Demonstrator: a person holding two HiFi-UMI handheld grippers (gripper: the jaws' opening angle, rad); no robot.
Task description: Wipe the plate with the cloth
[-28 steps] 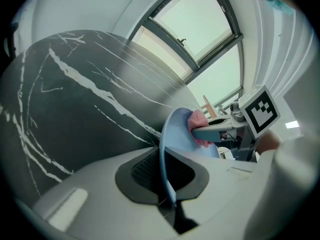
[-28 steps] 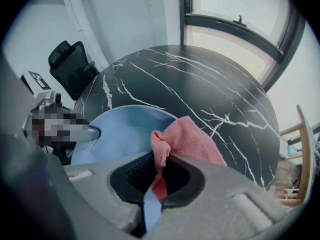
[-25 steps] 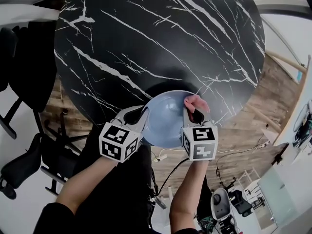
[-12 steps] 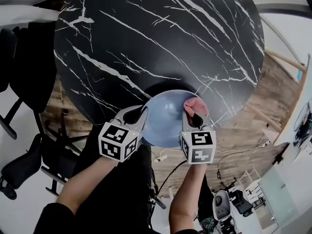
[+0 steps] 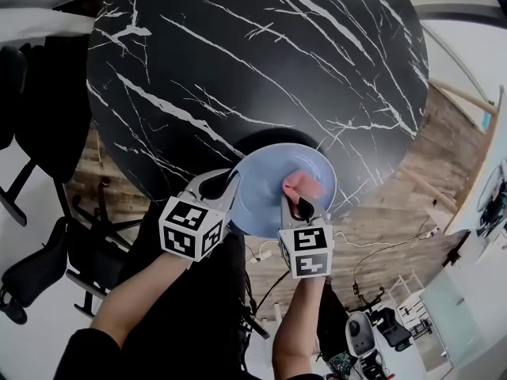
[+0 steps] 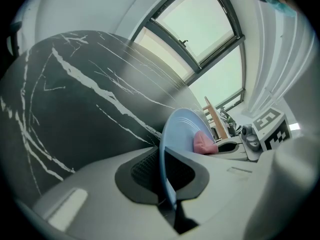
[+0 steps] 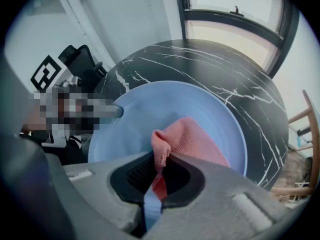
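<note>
A light blue plate is held tilted over the near edge of the black marble table. My left gripper is shut on the plate's left rim; in the left gripper view the rim runs edge-on between the jaws. My right gripper is shut on a pink cloth, which is pressed against the plate's face right of centre. In the right gripper view the cloth spreads from the jaws over the plate, and the left gripper clamps the far rim.
Black chairs stand left of the table. Wooden floor lies to the right, with cables and equipment below. A wooden chair stands by the table's far side, under a large window.
My right gripper has slid the pink cloth leftward across the plate, from its right rim toward the middle. The left gripper and the plate's rim have stayed put.
</note>
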